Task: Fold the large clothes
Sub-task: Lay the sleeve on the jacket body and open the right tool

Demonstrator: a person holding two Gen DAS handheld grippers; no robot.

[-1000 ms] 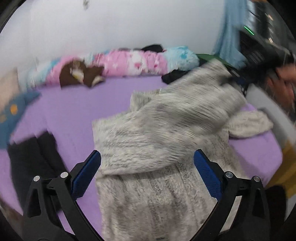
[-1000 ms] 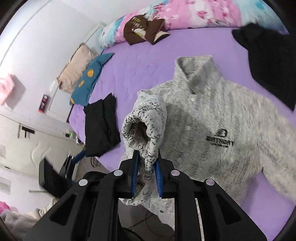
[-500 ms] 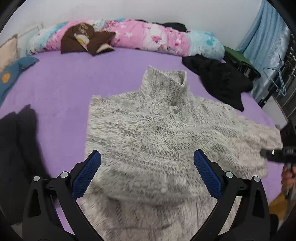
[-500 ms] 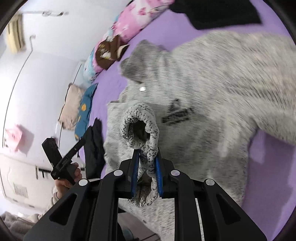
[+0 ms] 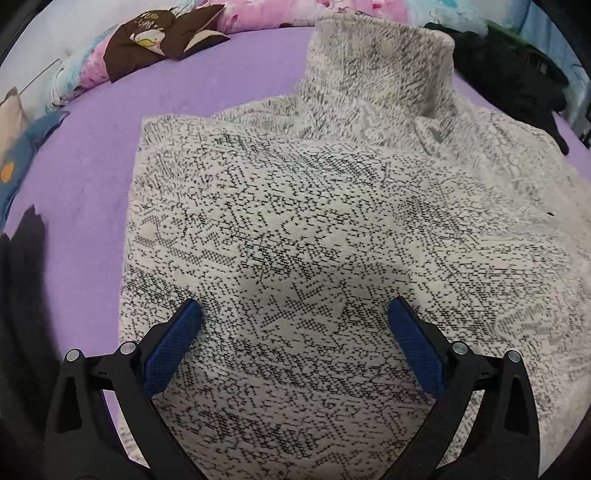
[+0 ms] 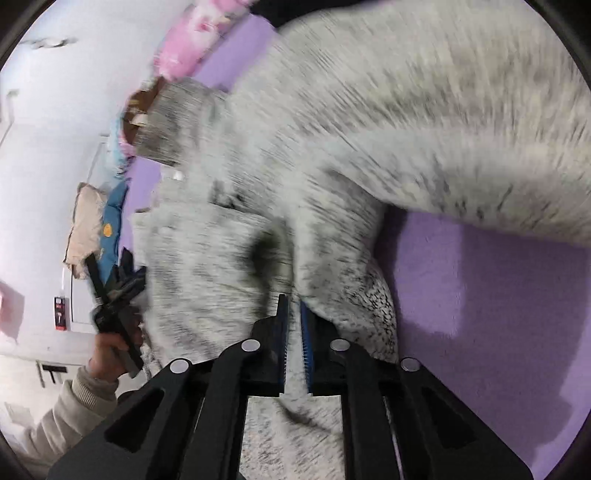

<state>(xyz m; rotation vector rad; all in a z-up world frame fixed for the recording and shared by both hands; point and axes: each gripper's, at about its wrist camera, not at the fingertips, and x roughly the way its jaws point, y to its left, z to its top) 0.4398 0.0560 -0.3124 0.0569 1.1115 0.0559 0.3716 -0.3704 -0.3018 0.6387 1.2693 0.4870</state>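
A grey-and-white knit sweater [image 5: 314, 206] lies spread on the purple bed [image 5: 85, 177], collar [image 5: 376, 66] at the far end and one sleeve folded across its chest. My left gripper [image 5: 295, 306] hovers low over the sweater's lower body, open wide, with nothing between its blue pads [image 5: 170, 347]. In the blurred right wrist view, my right gripper [image 6: 293, 302] is closing, its jaws almost together. The sweater [image 6: 369, 110] fills that view. The sleeve cuff [image 6: 369, 310] lies against the right finger, outside the pads. The left gripper [image 6: 110, 291] shows at the left, held by a hand [image 6: 107, 350].
Black clothes lie at the bed's left edge [image 5: 18, 295] and far right [image 5: 517, 74]. A pink floral quilt [image 5: 258, 14] with a brown garment [image 5: 162, 40] on it runs along the back. A blue pillow [image 5: 14, 155] sits at the far left.
Both grippers have dropped toward the sweater. The right gripper carried the cuff down across the chest; the cuff has left its pads and the jaws have come together. The left stayed open.
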